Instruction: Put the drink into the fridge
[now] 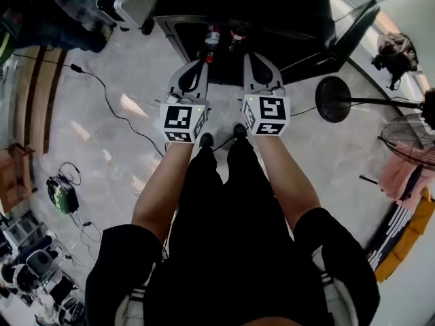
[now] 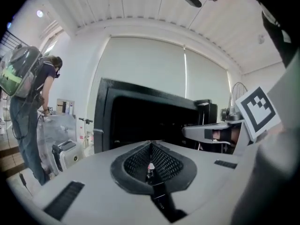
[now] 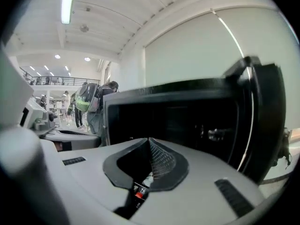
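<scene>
Pale stone floor (image 1: 122,114) fills my head view, with the black fridge (image 1: 272,5) open at top centre, its door (image 1: 353,29) swung to the right. A paler bottle (image 1: 211,39) and a darker bottle (image 1: 237,37) stand at its dark mouth; on shelf or floor, I can't tell. Just below them, the left gripper (image 1: 202,63) and right gripper (image 1: 249,58) both have their fingers closed tip to tip, gripping nothing.

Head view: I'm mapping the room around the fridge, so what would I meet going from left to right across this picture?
green and black device on the floor → left gripper → right gripper → round black stand base → wire fan grille
</scene>
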Demonstrator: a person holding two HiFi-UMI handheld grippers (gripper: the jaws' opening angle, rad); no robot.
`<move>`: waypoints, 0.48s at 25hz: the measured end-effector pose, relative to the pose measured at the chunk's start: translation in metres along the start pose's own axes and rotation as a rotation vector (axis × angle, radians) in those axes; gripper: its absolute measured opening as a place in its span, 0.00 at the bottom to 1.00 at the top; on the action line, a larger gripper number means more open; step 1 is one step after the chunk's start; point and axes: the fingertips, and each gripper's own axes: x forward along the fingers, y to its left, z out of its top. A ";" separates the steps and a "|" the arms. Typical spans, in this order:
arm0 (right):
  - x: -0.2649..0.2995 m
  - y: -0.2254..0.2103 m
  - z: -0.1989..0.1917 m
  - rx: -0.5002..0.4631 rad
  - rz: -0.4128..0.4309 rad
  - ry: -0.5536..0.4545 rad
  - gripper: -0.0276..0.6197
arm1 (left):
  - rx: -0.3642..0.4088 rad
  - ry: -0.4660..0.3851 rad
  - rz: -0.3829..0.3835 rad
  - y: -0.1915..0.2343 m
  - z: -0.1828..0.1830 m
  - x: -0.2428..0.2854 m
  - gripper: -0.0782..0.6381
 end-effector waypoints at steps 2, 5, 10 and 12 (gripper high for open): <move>-0.018 0.005 0.028 0.003 -0.014 -0.009 0.08 | 0.012 -0.003 -0.003 0.003 0.023 -0.016 0.13; -0.044 0.004 0.073 -0.006 -0.057 -0.041 0.08 | 0.023 -0.023 -0.035 0.008 0.065 -0.036 0.13; -0.106 0.001 0.125 0.005 -0.111 -0.127 0.08 | 0.058 -0.072 -0.078 0.006 0.111 -0.079 0.13; -0.131 -0.001 0.136 0.010 -0.135 -0.159 0.08 | 0.068 -0.091 -0.086 0.007 0.123 -0.091 0.13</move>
